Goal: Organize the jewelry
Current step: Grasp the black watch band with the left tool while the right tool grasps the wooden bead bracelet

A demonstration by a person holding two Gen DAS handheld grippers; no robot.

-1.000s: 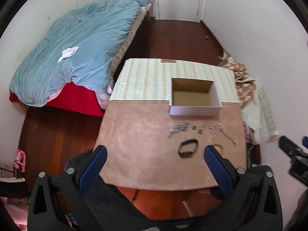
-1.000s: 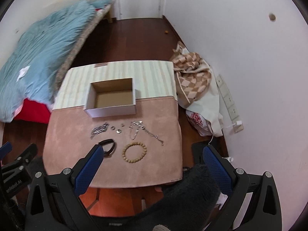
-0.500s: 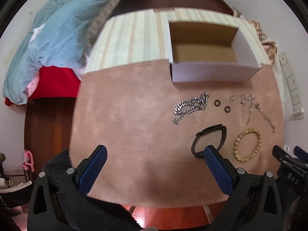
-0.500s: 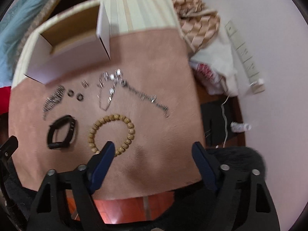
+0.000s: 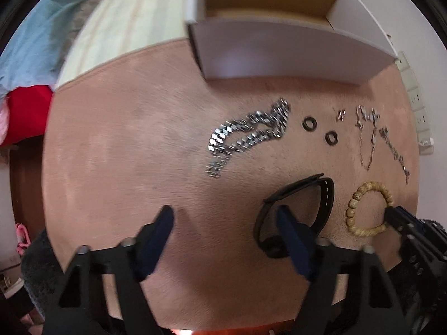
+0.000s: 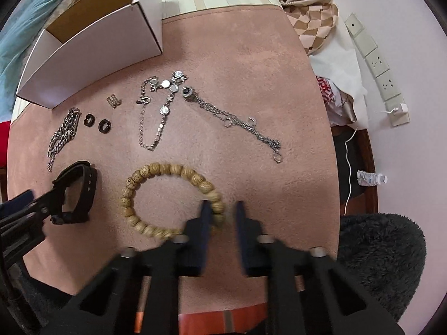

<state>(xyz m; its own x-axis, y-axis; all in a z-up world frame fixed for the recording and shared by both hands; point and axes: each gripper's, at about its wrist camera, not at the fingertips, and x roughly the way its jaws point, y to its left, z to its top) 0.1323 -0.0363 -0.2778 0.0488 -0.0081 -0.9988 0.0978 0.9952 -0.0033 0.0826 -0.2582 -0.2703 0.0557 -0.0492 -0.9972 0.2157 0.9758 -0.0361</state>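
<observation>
Two hand-held grippers are down at the counter [image 6: 251, 64] now, where half a second ago they were well above it, and both have narrowed. Left hand-held gripper [image 5: 225, 220] sits about half open, gripping nothing, one finger [image 5: 290, 231] poked inside the loop of the black strap band [image 5: 321, 192], the other on bare suede at its nine o'clock. Right hand-held gripper [image 6: 222, 217] has closed to a narrow gap with the wooden bead bracelet [image 6: 173, 198] running between its fingers at the bracelet's five o'clock; whether the pads actually press the beads I cannot tell, there is blur. My read: two pickups starting at once, bracelet first. Nothing is in the open cardboard box [image 5: 282, 47] yet as far as its visible floor shows; it waits at twelve o'clock. Still lying loose in a row between box and grippers: chunky silver chain [image 5: 248, 136], two dark rings [image 5: 318, 129], a small silver earring [image 6: 113, 101] and two fine silver chains [image 6: 195, 106]. Pink suede covers the near counter, striped cloth beyond. Bed with blue duvet [image 5: 36, 28] at ten o'clock, wall sockets [image 6: 377, 64] at two o'clock, checked fabric [image 6: 307, 14] heaped below the wall.
</observation>
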